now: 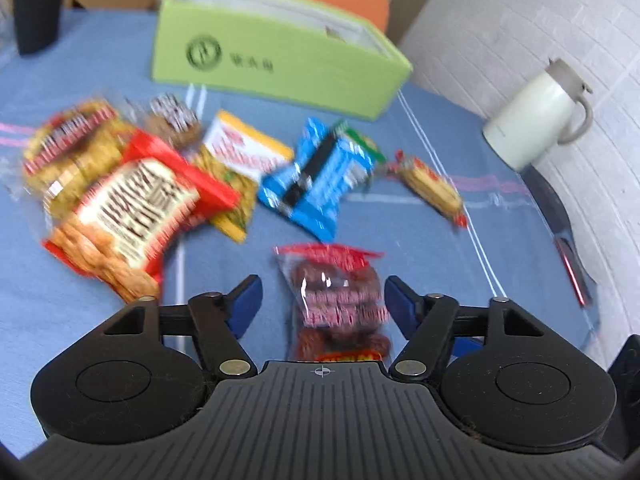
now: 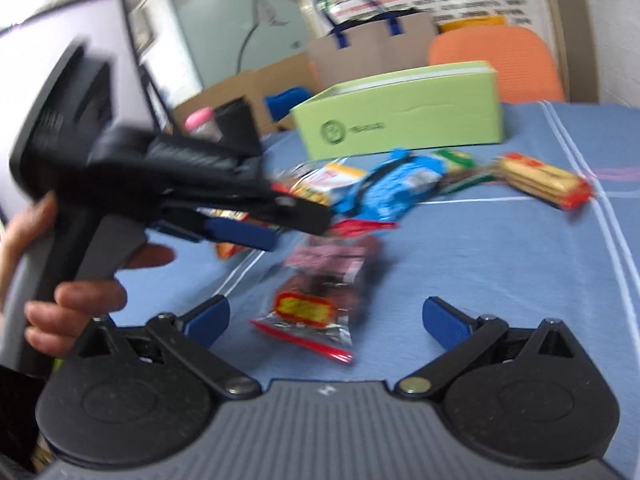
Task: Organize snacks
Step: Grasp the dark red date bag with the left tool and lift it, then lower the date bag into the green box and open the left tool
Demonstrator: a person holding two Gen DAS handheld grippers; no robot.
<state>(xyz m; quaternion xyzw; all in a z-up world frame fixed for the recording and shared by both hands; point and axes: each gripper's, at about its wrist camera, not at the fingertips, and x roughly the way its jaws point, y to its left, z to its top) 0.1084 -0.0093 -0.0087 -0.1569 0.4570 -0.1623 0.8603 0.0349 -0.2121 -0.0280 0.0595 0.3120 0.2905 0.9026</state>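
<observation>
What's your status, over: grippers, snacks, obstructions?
Left gripper open, straddling dark snack pack. Right gripper open, empty. Green box beyond the pile, path unobstructed.

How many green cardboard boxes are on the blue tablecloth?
1: the open light-green cardboard box stands at the far side of the blue tablecloth, behind the snack packets.

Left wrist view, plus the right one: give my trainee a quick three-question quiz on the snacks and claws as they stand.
1. True or false: the green box stands beyond the loose snacks.
2. Which packet lies between the left claw's fingers: A the blue packet, B the clear packet of brown snacks, C the red peanut bag?
3. Fill in: the right claw is ____ and holds nothing.

Key: 1 true; 2 B, pads apart from it; 3 open.
</observation>
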